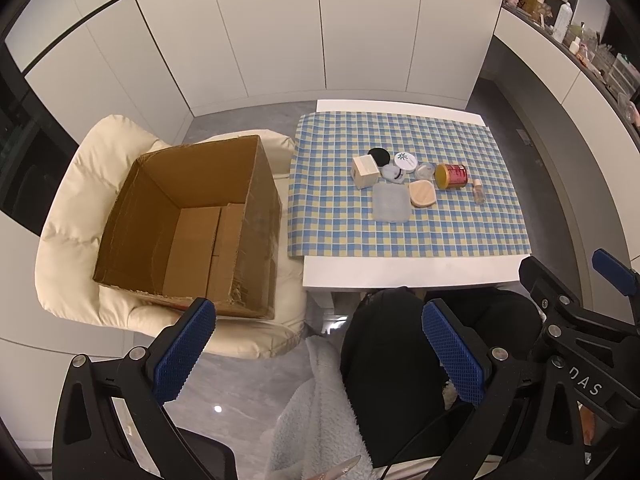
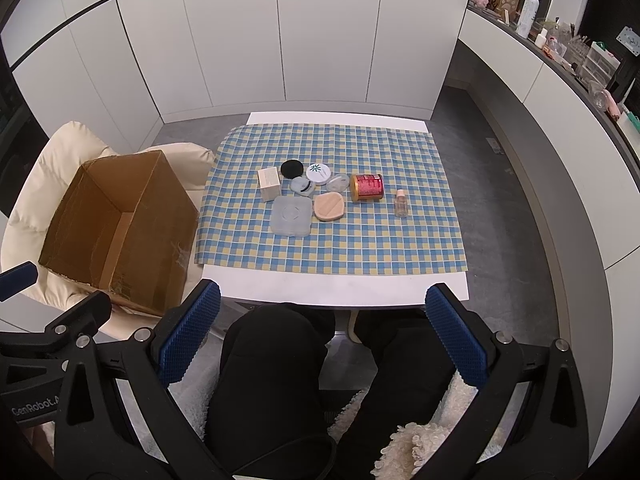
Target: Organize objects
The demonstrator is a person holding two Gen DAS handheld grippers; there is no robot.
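We find the left hand-held gripper (image 1: 316, 354) and the right hand-held gripper (image 2: 322, 336) both spread wide and empty above the person's lap, well short of the small items clustered on the checked blue-and-yellow cloth (image 2: 360, 240) on the white bench (image 2: 320, 290): a red-and-gold tin (image 2: 367, 187) on its side, a small clear bottle (image 2: 401, 204). The brown cardboard box (image 1: 192, 220), on a cream armchair (image 1: 72, 220) left of the bench, holds only loose cardboard pieces.

You sit at the table (image 2: 344, 284) with the cardboard box (image 2: 120, 224) on a cushioned chair (image 1: 76, 216) to your left. On the tablecloth (image 2: 420, 248), small containers cluster mid-table; the can (image 2: 367, 187) lies sideways, a small bottle (image 2: 401, 203) apparently upright just right of it.
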